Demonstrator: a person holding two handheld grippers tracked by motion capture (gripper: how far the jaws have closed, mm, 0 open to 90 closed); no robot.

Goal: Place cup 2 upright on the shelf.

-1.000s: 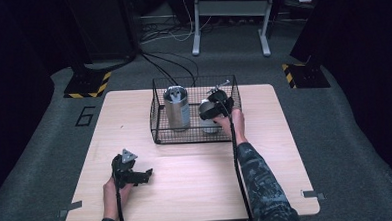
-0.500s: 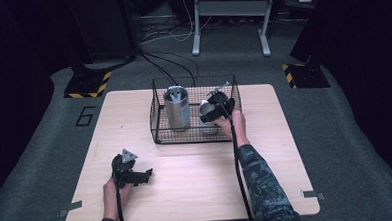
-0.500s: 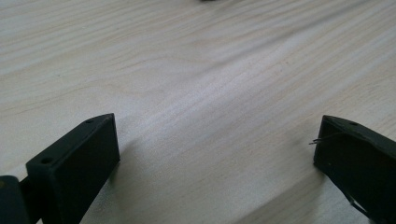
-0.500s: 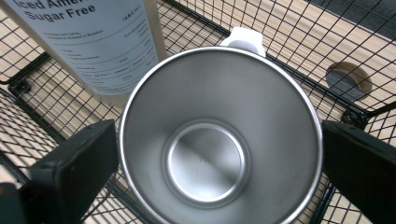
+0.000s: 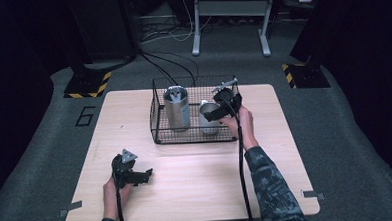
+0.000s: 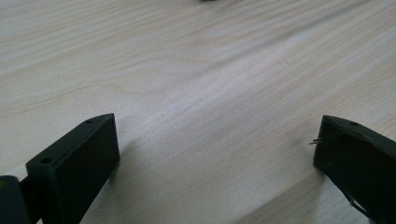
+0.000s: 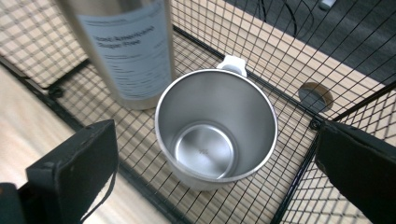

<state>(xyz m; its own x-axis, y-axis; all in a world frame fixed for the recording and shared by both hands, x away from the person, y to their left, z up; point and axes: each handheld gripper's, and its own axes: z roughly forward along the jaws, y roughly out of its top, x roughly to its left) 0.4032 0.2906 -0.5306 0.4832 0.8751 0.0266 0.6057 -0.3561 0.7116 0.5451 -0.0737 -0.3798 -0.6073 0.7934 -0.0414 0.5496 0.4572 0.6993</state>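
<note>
Wire basket (image 5: 156, 112): one, black, on the far middle of the table (image 5: 286, 156).
Steel vessels inside it: two, namely one tall labelled canister (image 5: 176, 109) at left and one open mug (image 7: 215, 128) just to its right.
Hand-held grippers: two, the left gripper (image 5: 146, 176) near, the right gripper (image 5: 213, 114) far.
Table: one.

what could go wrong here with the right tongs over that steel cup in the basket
1. The open right tongs straddle the empty stainless steel cup, and one jaw sits over the black wire basket's wall; closing or lowering could snag the mesh.
2. The tall steel tumbler with a printed label stands right beside the cup, so a sideways nudge might tip it.
3. Smooth metal may slip in a loose grip.
</note>
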